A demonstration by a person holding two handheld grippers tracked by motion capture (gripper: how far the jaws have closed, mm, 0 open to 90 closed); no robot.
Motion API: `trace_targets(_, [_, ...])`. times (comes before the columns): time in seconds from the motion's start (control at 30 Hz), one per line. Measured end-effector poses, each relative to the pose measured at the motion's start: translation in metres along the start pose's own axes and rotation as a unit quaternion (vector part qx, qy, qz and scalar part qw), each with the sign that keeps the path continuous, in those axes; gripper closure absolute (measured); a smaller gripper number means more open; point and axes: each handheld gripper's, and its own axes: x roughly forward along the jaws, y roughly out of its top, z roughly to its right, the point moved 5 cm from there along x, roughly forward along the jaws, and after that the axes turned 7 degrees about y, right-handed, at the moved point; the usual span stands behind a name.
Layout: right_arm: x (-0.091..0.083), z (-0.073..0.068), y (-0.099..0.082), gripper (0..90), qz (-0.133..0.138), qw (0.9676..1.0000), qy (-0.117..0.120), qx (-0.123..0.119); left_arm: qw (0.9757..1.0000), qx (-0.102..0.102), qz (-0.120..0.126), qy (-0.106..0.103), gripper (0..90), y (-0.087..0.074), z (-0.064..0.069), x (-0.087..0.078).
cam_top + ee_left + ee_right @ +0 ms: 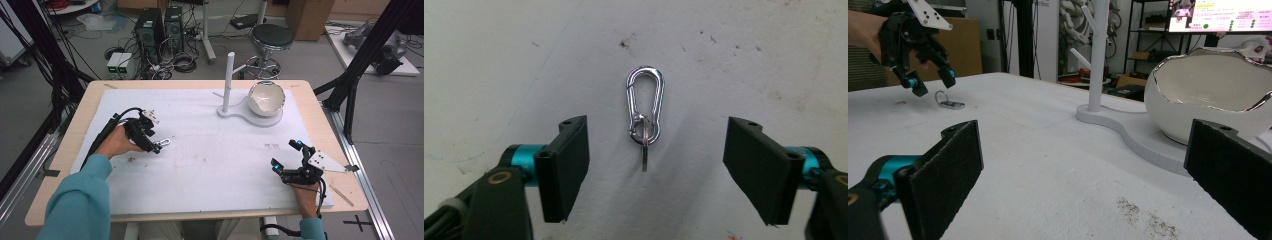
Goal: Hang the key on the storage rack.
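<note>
Carabiner (pixel 645 106), a small silver snap hook with a key ring (pixel 644 142) through its lower eye, lies flat on the white mat (pixel 210 165) toward the left side of the bench (pixel 65 145). In the left gripper view it sits centred between my left tool's (pixel 154 144) black pads (pixel 569 165), which stand clear on either side: released, nothing pinched, though the gap is narrower than full. To grasp it well I'd lower the tool straight until the pad tips nearly brush the mat, then close across the clip's narrow width, around the mid-body and not the loose ring, which I judge would slip or swing. Flat thin metal on a mat is easy to skate over, so I'd keep the pads square to the long sides and squeeze slowly. My right tool (pixel 286 152) rests near the bench's right edge, its pads (pixel 943 170) wide apart and empty, well away from the clip. Beyond it stand the white peg stand (pixel 228 82) and the cracked-egg bowl (pixel 266 98) on one shared base.
</note>
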Motion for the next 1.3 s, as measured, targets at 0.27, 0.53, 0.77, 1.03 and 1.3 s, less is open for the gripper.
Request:
trace_targets(0.27, [0.0000, -0.0001, 0.0000, 1.5, 0.001, 1.0000, 0.002, 0.002, 0.9999, 0.001, -0.003, -0.010, 52.6, -0.0018, -0.0007, 0.0016])
trace_targets(0.53, [0.0000, -0.0001, 0.0000, 1.5, 0.001, 1.0000, 0.002, 0.002, 0.9999, -0.005, -0.009, -0.003, 65.5, -0.0028, -0.0015, 0.0025])
trace_targets(0.77, [-0.0001, -0.0002, 0.0000, 1.5, 0.001, 1.0000, 0.002, 0.002, 0.9998, -0.007, -0.017, -0.002, 70.9, -0.0042, -0.0028, 0.0048])
trace_targets(1.03, [-0.0002, 0.0000, 0.0000, 1.5, 0.000, 1.0000, 0.001, 0.002, 0.9997, -0.002, -0.024, 0.001, 79.4, -0.0053, -0.0036, 0.0056])
trace_targets(1.3, [-0.0001, -0.0001, -0.0001, 1.5, 0.001, 1.0000, 0.002, 0.001, 0.9997, -0.004, -0.022, 0.002, 87.2, -0.0051, -0.0030, 0.0061])
